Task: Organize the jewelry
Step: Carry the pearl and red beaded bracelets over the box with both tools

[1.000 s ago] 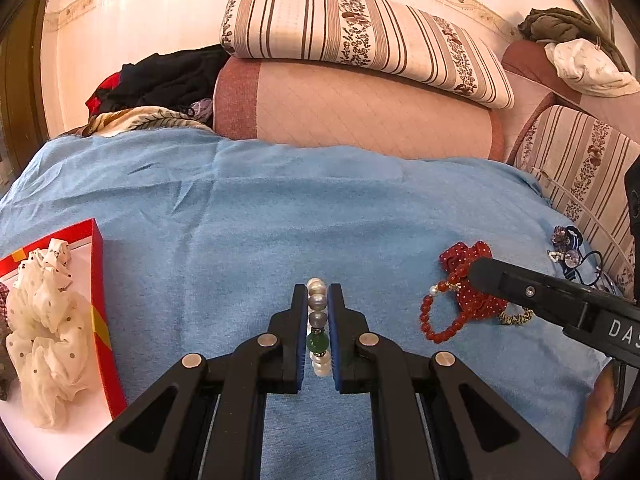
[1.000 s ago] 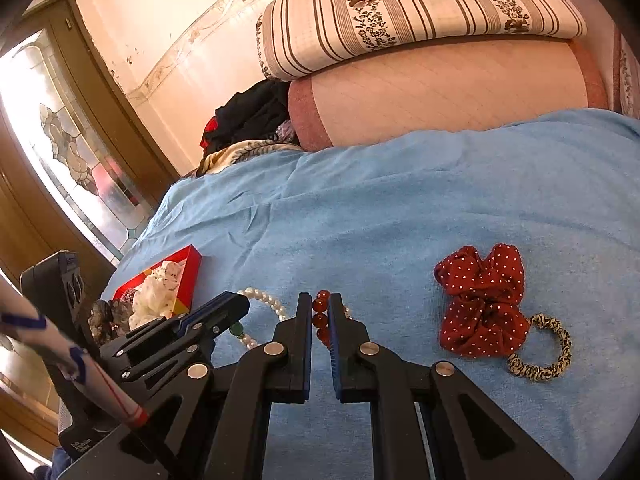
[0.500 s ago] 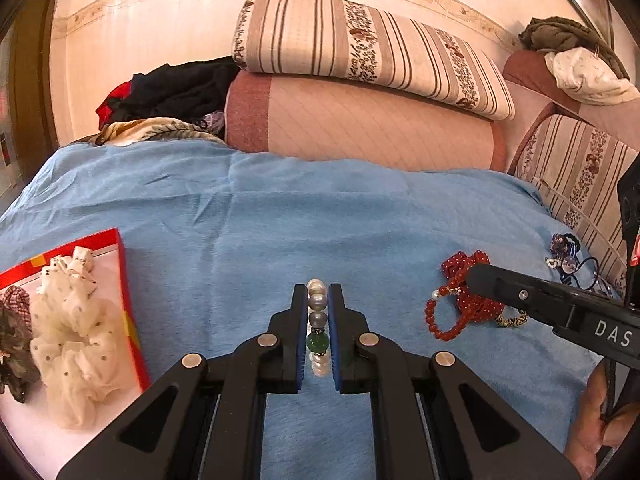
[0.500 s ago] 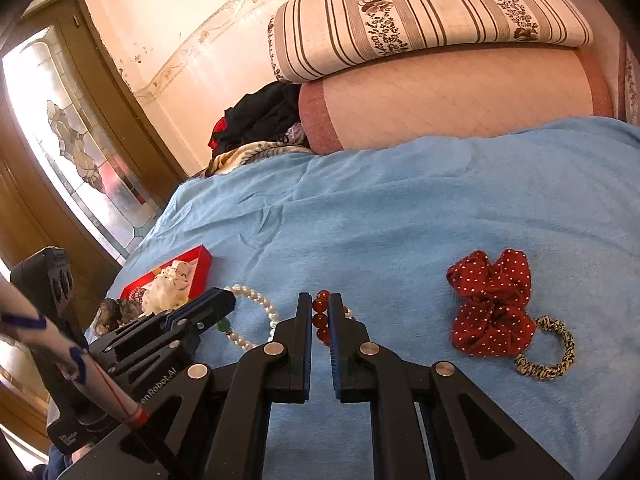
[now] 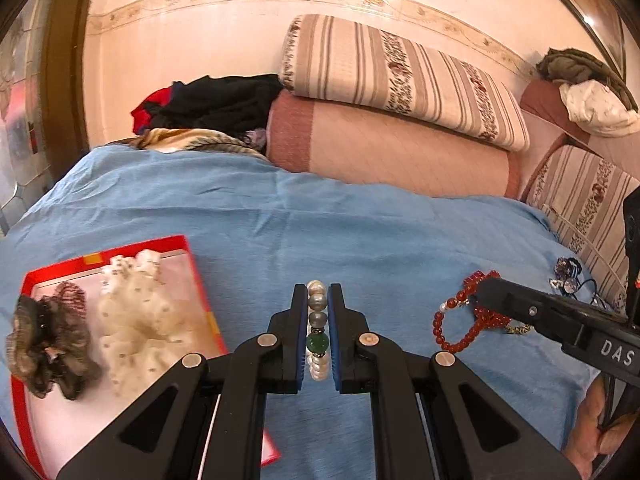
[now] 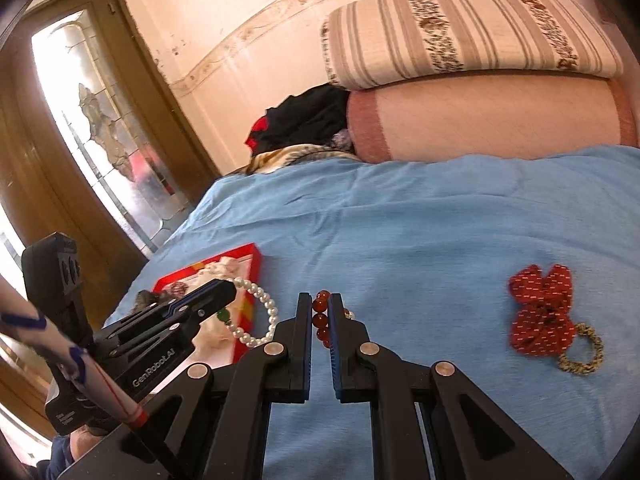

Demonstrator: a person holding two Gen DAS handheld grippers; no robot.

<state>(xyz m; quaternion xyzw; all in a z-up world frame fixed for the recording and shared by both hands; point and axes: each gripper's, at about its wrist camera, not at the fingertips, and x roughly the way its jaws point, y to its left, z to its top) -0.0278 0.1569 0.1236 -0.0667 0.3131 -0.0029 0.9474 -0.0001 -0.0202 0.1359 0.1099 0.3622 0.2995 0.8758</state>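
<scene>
The left gripper (image 5: 318,328) was found closed on the pearl bracelet (image 5: 318,334), the strand lying lengthwise between the jaws with a green bead near the middle of the clamp; in the right wrist view its free loop (image 6: 256,316) hung clear at centre left of the frame. The right gripper (image 6: 320,320) was likewise found closed on the red bead bracelet (image 6: 321,320), several beads pinched between the jaws; in the left wrist view its loop (image 5: 456,328) dangled at right of centre. Both pieces were judged to be lifted off the blue bed cover (image 5: 360,232) and in carriage toward the red tray (image 5: 200,276) at lower left of the left wrist frame. The tray already held a cream scrunchie (image 5: 140,320) and a dark scrunchie (image 5: 44,344), so bare floor remained mainly along its near and lower part. It was judged that the step would be done well if the clamps were kept firm until each loop hung over the tray floor, since round beads could roll out of a slackened pinch. The left piece should be lowered first, being nearer the tray, and the loops kept apart so that they would not tangle. Release should be made low, so that nothing bounced over the red rim. A red dotted scrunchie (image 6: 540,308) and a gold-patterned hair tie (image 6: 580,354) were noted on the cover at right of the right wrist frame, yet to be collected.
</scene>
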